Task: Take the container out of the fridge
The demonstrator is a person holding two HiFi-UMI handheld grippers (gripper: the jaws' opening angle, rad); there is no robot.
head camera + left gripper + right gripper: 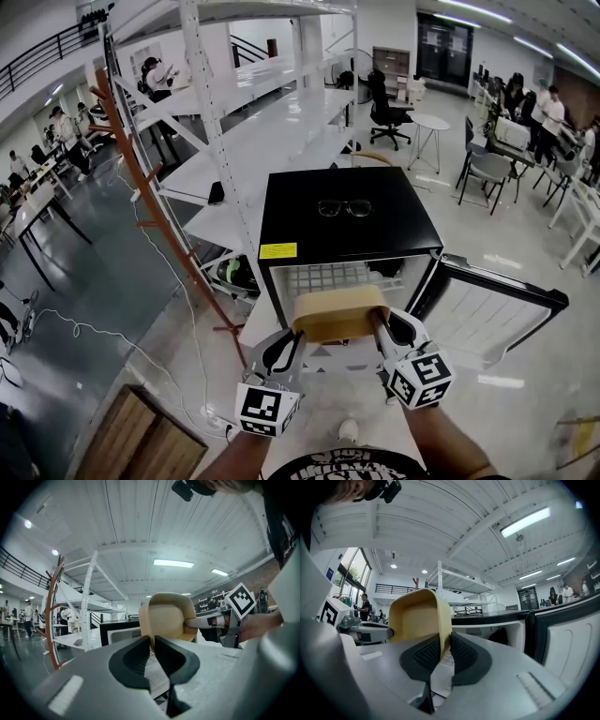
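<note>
A tan, open-topped container [338,314] hangs in front of the black mini fridge [342,225], whose door [487,314] stands swung open to the right. My left gripper [297,342] is shut on the container's left wall [151,620], and my right gripper [378,330] is shut on its right wall [443,620]. Both hold it just outside the fridge opening, clear of the wire shelf [328,277] inside. In each gripper view the other gripper shows pinching the far side of the container.
A pair of glasses [343,207] lies on top of the fridge. White metal shelving [253,141] stands behind and to the left, with an orange frame [141,178] beside it. A wooden crate [141,441] sits at lower left. People and office chairs [386,111] are farther back.
</note>
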